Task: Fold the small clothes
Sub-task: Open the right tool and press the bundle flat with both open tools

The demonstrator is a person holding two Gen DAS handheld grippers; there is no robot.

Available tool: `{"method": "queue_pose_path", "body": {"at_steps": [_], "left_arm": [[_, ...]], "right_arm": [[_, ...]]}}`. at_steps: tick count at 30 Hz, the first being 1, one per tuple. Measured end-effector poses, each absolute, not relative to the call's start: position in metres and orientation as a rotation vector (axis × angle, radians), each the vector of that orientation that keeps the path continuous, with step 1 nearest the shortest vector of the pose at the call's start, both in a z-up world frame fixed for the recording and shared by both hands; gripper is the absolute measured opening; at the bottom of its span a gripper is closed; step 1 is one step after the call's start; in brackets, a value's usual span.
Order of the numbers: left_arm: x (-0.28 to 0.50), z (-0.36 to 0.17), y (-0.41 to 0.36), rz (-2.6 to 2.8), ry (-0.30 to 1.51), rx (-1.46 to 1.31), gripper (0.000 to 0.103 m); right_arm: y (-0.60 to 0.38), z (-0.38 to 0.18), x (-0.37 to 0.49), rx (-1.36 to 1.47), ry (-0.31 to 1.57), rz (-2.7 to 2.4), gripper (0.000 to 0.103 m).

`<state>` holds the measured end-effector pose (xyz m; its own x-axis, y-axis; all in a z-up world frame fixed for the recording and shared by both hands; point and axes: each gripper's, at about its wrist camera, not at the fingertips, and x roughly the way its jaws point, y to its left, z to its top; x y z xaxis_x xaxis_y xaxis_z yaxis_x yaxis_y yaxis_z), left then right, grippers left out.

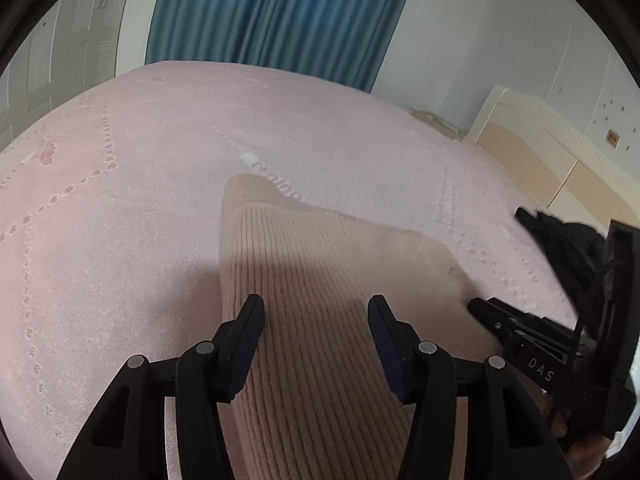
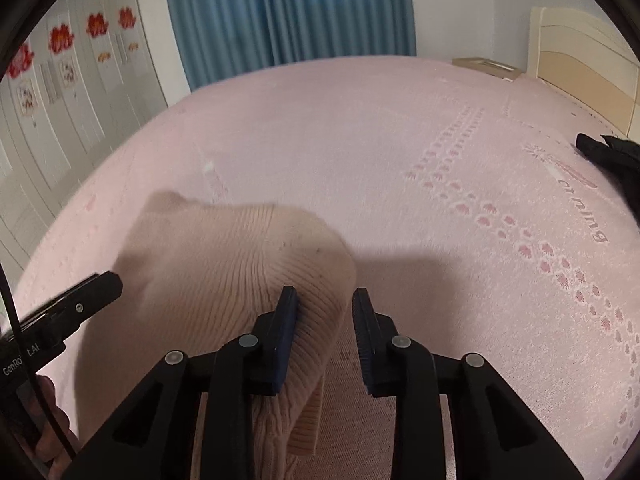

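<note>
Hovering over the work: left gripper [image 1: 316,336], black with dark blue pads, jaws standing wide, the ribbed cloth below them but not pinched, nothing held.

Right gripper [image 2: 325,334]: jaws narrower yet parted. The garment's right edge lies between them and touches the left pad; the right pad stands clear, so no grip.

Item in hand: pale pink ribbed knit garment [image 2: 224,256], small, lying on the near middle of the bed, partly doubled over. Its far end narrows to a loose flap, its right side is rounded over, and layered hems show near the right gripper. Judged mid-fold; squaring and a further fold likely remain.

Support: pink bedspread with paw-print rows [image 1: 132,208], flat and bare to the left and far side, giving ample room.

Obstacles: black cloth heap [image 2: 612,152] at the right edge, well apart; cream wooden headboard [image 1: 532,136] far right; blue curtain [image 1: 280,12] beyond the far edge.
</note>
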<state>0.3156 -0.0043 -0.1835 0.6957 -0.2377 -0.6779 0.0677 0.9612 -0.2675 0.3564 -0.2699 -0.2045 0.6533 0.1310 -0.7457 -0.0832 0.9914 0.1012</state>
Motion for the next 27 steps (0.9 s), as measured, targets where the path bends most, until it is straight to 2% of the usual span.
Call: {"method": "queue_pose_path", "body": {"at_steps": [7, 17, 27], "left_arm": [[0.311, -0.184, -0.008, -0.153, 0.783, -0.162, 0.054], [0.315, -0.184, 0.004, -0.167, 0.794, -0.239, 0.059], [0.322, -0.190, 0.015, -0.146, 0.825, -0.306, 0.061]], "right_arm": [[-0.271, -0.208, 0.355, 0.068, 0.865, 0.124, 0.028], [-0.278, -0.192, 0.345, 0.153, 0.809, 0.209, 0.029], [-0.262, -0.202, 0.349, 0.069, 0.852, 0.188, 0.035]]}}
